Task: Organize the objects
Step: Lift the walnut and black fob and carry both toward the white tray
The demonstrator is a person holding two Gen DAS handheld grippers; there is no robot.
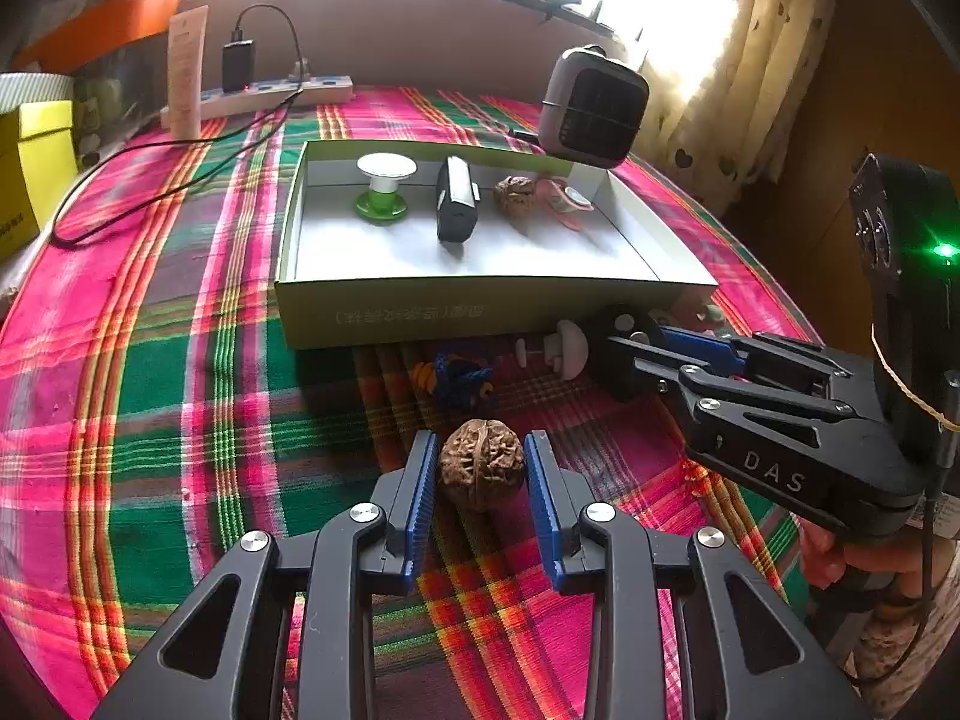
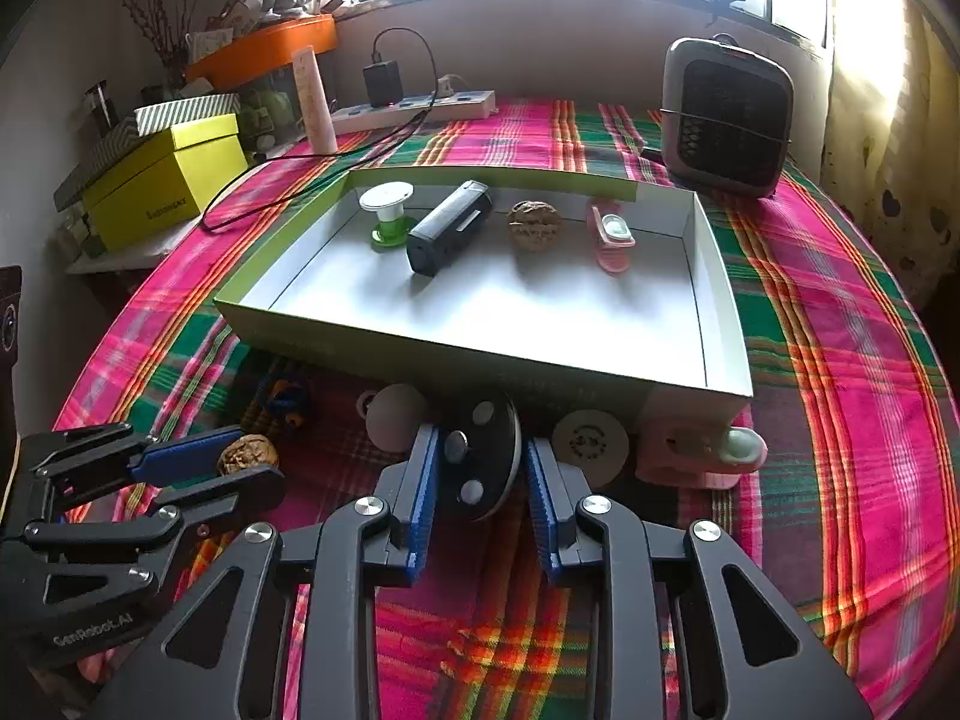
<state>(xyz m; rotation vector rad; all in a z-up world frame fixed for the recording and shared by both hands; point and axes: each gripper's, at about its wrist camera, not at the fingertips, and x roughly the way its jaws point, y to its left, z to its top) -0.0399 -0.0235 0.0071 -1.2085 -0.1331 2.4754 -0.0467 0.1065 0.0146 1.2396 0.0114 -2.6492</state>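
A brown walnut (image 1: 480,468) sits between the blue pads of my left gripper (image 1: 481,439), which is shut on it just above the plaid cloth; the right wrist view shows the same walnut (image 2: 247,453) in that gripper (image 2: 259,457). My right gripper (image 2: 480,438) is shut on a black disc with silver studs (image 2: 480,459), held on edge in front of the box. The open green-and-white box (image 2: 420,355) holds a green-and-white spool (image 2: 389,217), a black oblong device (image 2: 447,228), a second walnut (image 2: 534,225) and a pink clip (image 2: 611,234).
Against the box's front wall lie a blue-and-orange cord toy (image 1: 457,378), a grey mushroom knob (image 1: 567,348), a white round disc (image 2: 589,439) and a pink clip (image 2: 702,455). A small heater (image 2: 726,120), a power strip (image 2: 414,108) and a yellow box (image 2: 162,180) stand behind.
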